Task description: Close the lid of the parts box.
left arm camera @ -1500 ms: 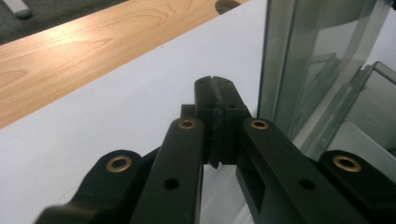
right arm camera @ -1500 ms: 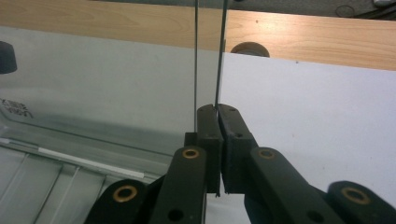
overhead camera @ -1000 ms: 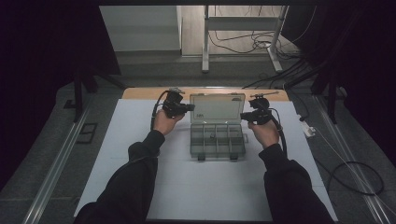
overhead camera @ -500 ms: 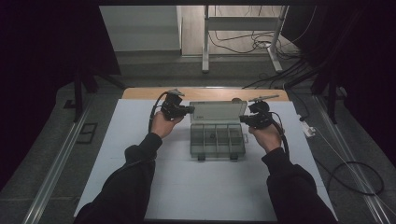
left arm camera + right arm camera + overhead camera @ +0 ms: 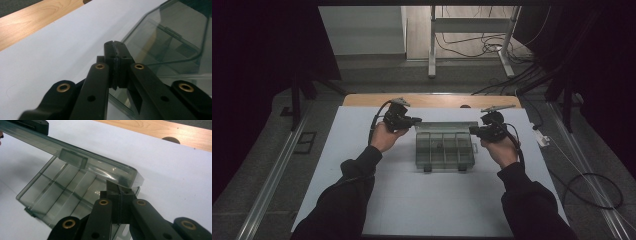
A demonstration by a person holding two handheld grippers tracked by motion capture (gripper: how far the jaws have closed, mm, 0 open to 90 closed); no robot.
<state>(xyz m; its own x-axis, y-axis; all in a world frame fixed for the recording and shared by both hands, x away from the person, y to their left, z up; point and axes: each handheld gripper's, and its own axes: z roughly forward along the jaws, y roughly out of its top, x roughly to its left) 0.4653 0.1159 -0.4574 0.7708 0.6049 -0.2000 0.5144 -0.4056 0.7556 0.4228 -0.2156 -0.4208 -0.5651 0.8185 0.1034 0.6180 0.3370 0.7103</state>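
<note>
A smoky clear compartment box [image 5: 444, 150] lies on the white mat [image 5: 412, 200], its hinged lid [image 5: 444, 126] raised off the tray. My left gripper [image 5: 416, 120] is at the lid's left end and my right gripper [image 5: 472, 130] at its right end. In the left gripper view the jaws [image 5: 114, 43] are shut with nothing between them, and the lid [image 5: 170, 37] is just to their right. In the right gripper view the shut jaws [image 5: 117, 188] sit under the lid's corner [image 5: 125, 176], above the divided tray [image 5: 62, 190].
Bare wood of the table [image 5: 432, 100] shows beyond the mat, with a round hole [image 5: 171, 139] in it. Cables [image 5: 592, 190] lie on the floor at the right. A metal frame [image 5: 432, 45] stands behind the table.
Both hands have come a little toward the person with the lid's ends. The lid shows as a narrower band than before.
</note>
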